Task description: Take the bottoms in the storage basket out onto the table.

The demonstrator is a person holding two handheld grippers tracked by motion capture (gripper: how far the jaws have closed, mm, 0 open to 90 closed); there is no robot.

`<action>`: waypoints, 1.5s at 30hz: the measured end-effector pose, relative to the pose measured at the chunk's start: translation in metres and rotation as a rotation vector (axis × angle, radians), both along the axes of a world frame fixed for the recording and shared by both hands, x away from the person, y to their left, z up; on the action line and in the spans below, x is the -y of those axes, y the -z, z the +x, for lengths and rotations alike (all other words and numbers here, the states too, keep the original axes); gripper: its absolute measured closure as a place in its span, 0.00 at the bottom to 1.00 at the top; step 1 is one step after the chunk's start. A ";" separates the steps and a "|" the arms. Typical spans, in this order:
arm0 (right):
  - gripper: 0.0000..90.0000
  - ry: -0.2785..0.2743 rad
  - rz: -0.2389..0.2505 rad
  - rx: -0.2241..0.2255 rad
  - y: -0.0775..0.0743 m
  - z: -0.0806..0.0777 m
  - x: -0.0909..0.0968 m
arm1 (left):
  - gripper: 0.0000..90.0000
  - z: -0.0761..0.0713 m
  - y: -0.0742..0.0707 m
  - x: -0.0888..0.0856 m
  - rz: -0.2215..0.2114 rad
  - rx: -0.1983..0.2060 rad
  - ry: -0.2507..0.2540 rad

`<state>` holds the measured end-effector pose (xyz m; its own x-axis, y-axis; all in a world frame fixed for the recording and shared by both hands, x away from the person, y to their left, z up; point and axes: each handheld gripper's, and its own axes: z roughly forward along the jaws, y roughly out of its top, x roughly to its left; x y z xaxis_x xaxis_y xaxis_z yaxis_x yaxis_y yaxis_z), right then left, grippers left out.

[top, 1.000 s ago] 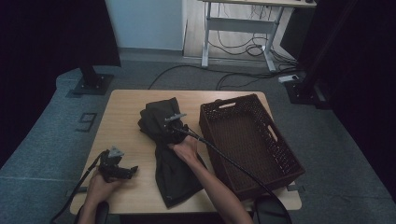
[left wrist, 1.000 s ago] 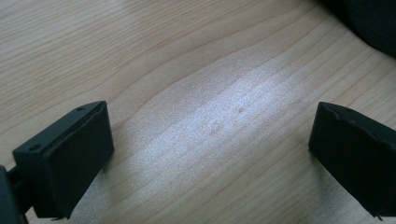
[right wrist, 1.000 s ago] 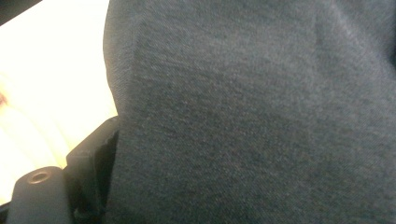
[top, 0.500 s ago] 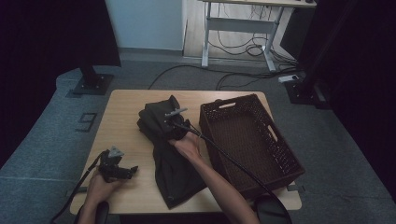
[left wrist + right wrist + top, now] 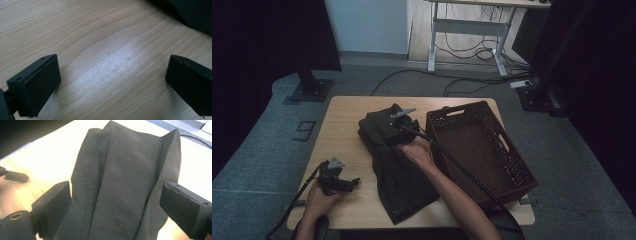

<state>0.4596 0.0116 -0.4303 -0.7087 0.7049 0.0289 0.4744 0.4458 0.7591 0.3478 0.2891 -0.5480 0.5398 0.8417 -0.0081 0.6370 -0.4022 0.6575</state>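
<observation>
A dark garment (image 5: pixel 397 170) lies in a long folded strip across the middle of the wooden table (image 5: pixel 342 125). My right gripper (image 5: pixel 396 121) hangs above its bunched far part. In the right gripper view the jaws stand wide apart around the right gripper (image 5: pixel 116 192), and the garment (image 5: pixel 125 182) lies below and between them, apart from both pads. My left gripper (image 5: pixel 352 183) rests at the table's near left, held in a hand. Its jaws are open over bare wood around the left gripper (image 5: pixel 112 62), and the garment's edge (image 5: pixel 192 12) shows at the top right.
A dark woven basket (image 5: pixel 472 106) stands on the right part of the table, close beside the garment. The right gripper's cable (image 5: pixel 462 170) trails over the basket's near left corner. Bare wood lies left of the garment.
My right gripper has lifted off the garment and drifted slightly toward the far side. The left gripper has kept still.
</observation>
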 end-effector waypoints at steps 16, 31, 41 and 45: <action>0.15 0.020 -0.028 0.038 -0.032 -0.010 0.043 | 0.00 0.000 0.000 0.000 0.000 0.000 -0.001; 0.15 0.064 -0.039 0.056 -0.043 -0.030 0.100 | 0.00 0.000 0.000 0.000 0.000 0.001 0.000; 0.15 0.086 -0.051 0.040 -0.042 -0.053 0.141 | 0.00 0.000 0.000 0.000 0.000 0.001 -0.001; 0.15 0.096 -0.061 0.034 -0.039 -0.064 0.155 | 0.00 0.000 0.000 0.000 0.001 0.002 -0.001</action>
<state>0.3951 -0.1434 -0.3916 -0.6379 0.7691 -0.0396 0.4911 0.4459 0.7483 0.3477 0.2889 -0.5481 0.5390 0.8423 -0.0066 0.6364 -0.4020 0.6583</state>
